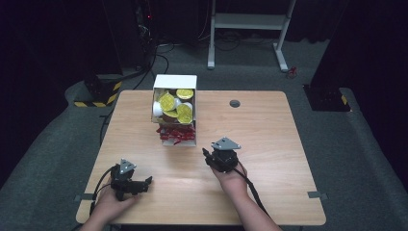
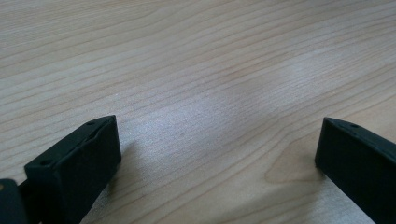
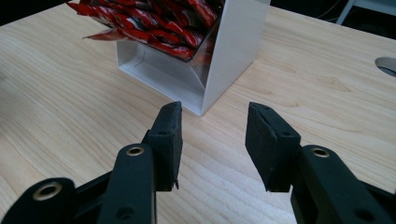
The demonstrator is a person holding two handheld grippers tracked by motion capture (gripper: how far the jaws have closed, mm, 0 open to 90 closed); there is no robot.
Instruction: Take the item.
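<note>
A white two-tier box [image 1: 174, 82] stands at the table's far middle. Its upper part holds several yellow-lidded cups [image 1: 167, 102]; its lower tray holds several red packets [image 1: 175, 134]. My right gripper [image 1: 207, 154] rests on the table just right of and nearer than the box, pointing toward it. In the right gripper view the right gripper [image 3: 214, 126] is open, nothing between its jaws, with the box corner [image 3: 233, 51] and red packets [image 3: 159, 23] a short way ahead. My left gripper [image 1: 148, 182] lies near the front left edge. The left gripper [image 2: 219, 149] is open wide over bare wood.
The wooden table [image 1: 269, 144] has a round grey cable grommet [image 1: 235, 103] at the far middle-right, and the grommet [image 3: 387, 65] also shows at the right edge of the right gripper view. A white desk frame [image 1: 250, 21] stands on the floor beyond the table.
</note>
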